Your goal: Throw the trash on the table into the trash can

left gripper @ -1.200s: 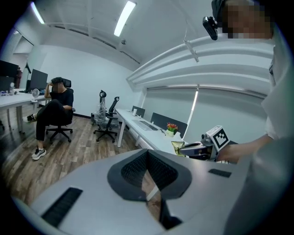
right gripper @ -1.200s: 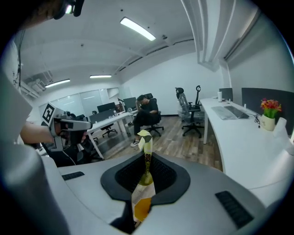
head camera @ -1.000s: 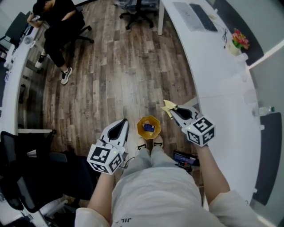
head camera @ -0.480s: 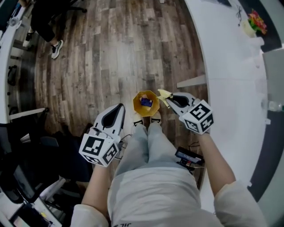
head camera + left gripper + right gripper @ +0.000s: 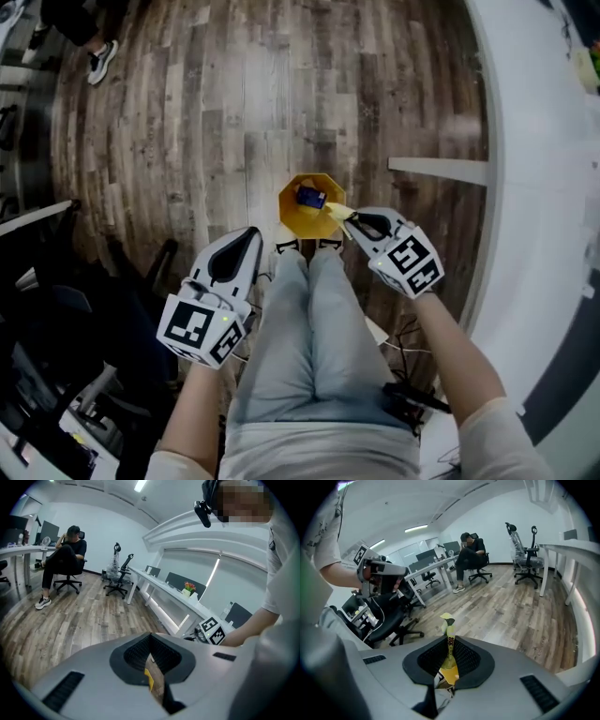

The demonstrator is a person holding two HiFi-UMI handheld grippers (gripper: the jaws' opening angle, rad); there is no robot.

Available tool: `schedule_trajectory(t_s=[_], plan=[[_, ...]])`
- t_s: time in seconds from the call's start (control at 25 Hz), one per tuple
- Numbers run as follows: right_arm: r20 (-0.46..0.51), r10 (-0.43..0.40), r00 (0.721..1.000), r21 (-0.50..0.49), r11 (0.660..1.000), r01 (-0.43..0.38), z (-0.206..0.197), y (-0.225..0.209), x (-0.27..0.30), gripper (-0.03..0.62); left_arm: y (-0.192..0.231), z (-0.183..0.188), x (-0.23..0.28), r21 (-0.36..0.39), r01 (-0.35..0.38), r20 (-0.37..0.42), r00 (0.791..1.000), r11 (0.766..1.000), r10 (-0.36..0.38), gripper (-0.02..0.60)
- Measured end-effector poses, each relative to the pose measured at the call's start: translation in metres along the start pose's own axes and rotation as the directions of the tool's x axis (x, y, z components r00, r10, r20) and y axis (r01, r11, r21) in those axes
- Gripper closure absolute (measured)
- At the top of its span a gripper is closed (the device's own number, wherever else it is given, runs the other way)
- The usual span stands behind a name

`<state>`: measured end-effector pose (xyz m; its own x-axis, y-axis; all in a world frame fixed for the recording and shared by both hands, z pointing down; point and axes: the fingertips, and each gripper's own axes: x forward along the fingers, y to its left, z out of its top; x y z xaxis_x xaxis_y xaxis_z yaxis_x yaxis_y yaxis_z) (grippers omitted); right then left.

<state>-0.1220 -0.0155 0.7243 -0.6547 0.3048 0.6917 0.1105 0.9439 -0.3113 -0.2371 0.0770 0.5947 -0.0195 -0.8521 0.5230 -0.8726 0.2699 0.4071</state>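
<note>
Trash, a yellow wrapper (image 5: 449, 671), sits pinched in our right gripper (image 5: 350, 221), whose jaws are clamped on it. Its tip pokes past them at the rim of the orange trash can (image 5: 289, 214) on the floor. Our left gripper (image 5: 250, 236) is closed and empty.

I'm standing on wood-plank floor (image 5: 234, 112). The yellow trash can (image 5: 292, 217) stands on it, just ahead of my shoes (image 5: 305, 247). A black office chair (image 5: 56, 328) stands on it at left and the white table (image 5: 539, 187) at right.
</note>
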Motion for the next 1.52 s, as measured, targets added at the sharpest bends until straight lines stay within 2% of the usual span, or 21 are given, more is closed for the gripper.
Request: schedule_trajectory(t_s=[0.28, 0.4, 0.52, 0.68, 0.76, 0.8, 0.84, 0.88, 1.28, 1.52], plan=[[-0.072, 0.024, 0.997, -0.024, 0.999, -0.026, -0.071, -0.015, 0.086, 0.539, 0.027, -0.073, 0.04, -0.032, -0.009, -0.04, 0.999, 0.999, 0.008, 0.581], [-0.101, 0.03, 0.994, -0.024, 0.999, -0.033, -0.099, -0.019, 0.119, 0.539, 0.038, -0.1, 0.052, -0.023, -0.015, -0.063, 0.998, 1.0, 0.013, 0.581], [-0.133, 0.04, 0.99, -0.032, 0.998, -0.045, -0.125, -0.023, 0.149, 0.537, 0.047, -0.12, 0.061, -0.004, -0.018, -0.073, 0.997, 1.0, 0.017, 0.58], [-0.159, 0.042, 0.986, -0.03, 0.998, -0.047, -0.147, -0.03, 0.177, 0.536, 0.058, -0.136, 0.066, -0.019, -0.027, -0.071, 0.997, 0.999, 0.026, 0.58], [-0.171, 0.04, 0.984, -0.027, 0.999, -0.045, -0.153, -0.029, 0.185, 0.519, 0.062, -0.14, 0.064, -0.032, -0.032, -0.072, 0.997, 0.999, 0.029, 0.581], [-0.18, 0.04, 0.983, -0.025, 0.999, -0.045, -0.155, -0.029, 0.188, 0.487, 0.064, -0.142, 0.062, -0.04, -0.032, -0.073, 0.997, 0.999, 0.029, 0.58], [-0.191, 0.037, 0.981, -0.026, 0.999, -0.043, -0.158, -0.028, 0.19, 0.395, 0.065, -0.143, 0.061, -0.046, -0.032, -0.074, 0.997, 0.998, 0.029, 0.581], [-0.202, 0.031, 0.979, -0.03, 0.999, -0.038, -0.16, -0.028, 0.191, 0.379, 0.066, -0.144, 0.059, -0.05, -0.032, -0.074, 0.997, 0.998, 0.028, 0.58], [-0.219, 0.004, 0.976, -0.031, 0.999, -0.011, -0.157, -0.031, 0.188, 0.364, 0.069, -0.136, 0.05, -0.055, -0.03, -0.061, 0.998, 0.998, 0.026, 0.58], [-0.158, -0.016, 0.987, -0.027, 1.0, 0.012, -0.118, -0.029, 0.159, 0.365, 0.053, -0.111, 0.041, -0.043, -0.007, -0.048, 0.999, 0.999, 0.005, 0.581]])
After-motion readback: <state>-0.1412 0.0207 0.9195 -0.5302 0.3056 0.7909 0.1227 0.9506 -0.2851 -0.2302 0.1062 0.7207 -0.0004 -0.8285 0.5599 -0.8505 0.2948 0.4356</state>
